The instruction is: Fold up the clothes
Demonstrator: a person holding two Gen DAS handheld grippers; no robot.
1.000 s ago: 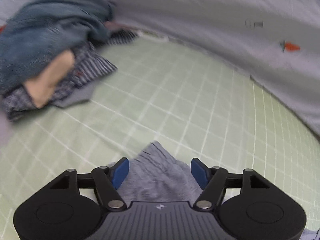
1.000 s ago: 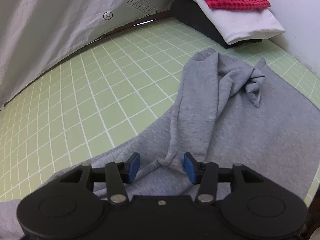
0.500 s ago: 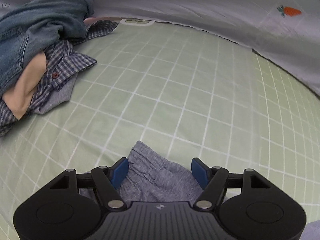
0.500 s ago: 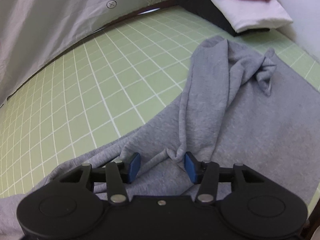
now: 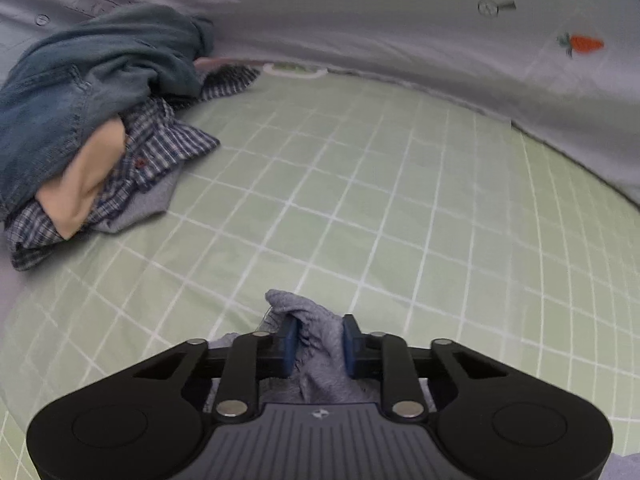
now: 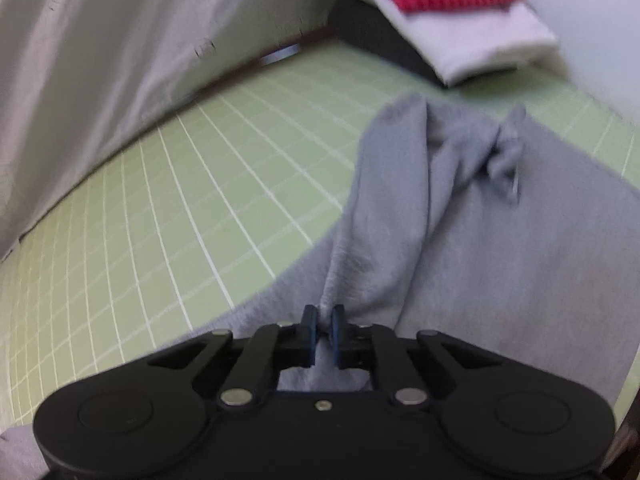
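A grey sweatshirt-like garment lies crumpled on the green gridded sheet. In the right wrist view my right gripper is shut on a raised fold of it, the blue pads nearly touching. In the left wrist view a ribbed grey edge of the garment is bunched up between the blue pads of my left gripper. Its jaws are closing and press on the cloth from both sides. Most of the garment is hidden below the left gripper's body.
A pile of unfolded clothes with denim, a plaid shirt and something beige lies at the left. A pale printed cloth rises along the back. A folded stack of red, white and black sits at the far right.
Both grippers' jaws have closed from wide apart onto the grey fabric. The cloth between each pair of pads is now pinched up into a ridge.
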